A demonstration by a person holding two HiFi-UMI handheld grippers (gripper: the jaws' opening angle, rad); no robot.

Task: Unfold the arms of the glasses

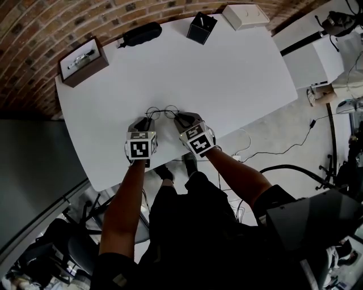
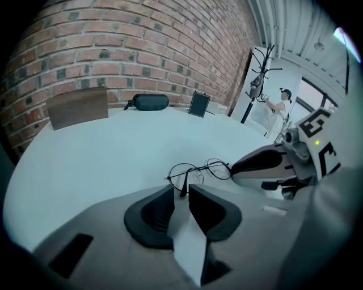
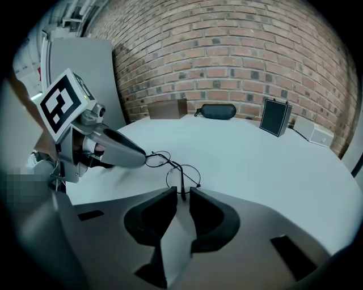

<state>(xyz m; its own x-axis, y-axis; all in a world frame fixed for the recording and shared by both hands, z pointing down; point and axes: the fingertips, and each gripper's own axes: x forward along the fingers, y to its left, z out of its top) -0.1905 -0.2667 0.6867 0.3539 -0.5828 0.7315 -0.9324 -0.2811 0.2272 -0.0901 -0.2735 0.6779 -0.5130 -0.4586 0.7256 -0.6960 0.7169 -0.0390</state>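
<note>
Your left gripper (image 2: 181,193) has its jaws standing apart with a narrow slot between them. The tip of one arm of the glasses (image 2: 202,167) sits at the mouth of that slot and nothing is pinching it. Your right gripper (image 3: 181,195) is the same: jaws parted, the other arm's tip loose in the gap. Each arm runs from the frame back toward its own gripper. From above, the two gripper noses point in side by side and the round lenses lie just beyond them.

The glasses rest on the white table (image 1: 227,73), close to the edge nearest you and roughly midway along it (thin dark wire, easy to lose against the tabletop). The middle of the table lies between them and a row of other things, well apart from them along the far edge. From left to right these are a brown open box (image 1: 83,61), a black case (image 1: 140,34), a small black box (image 1: 201,27) and a white box (image 1: 245,16). Behind that row is the brick wall (image 3: 227,68).
</note>
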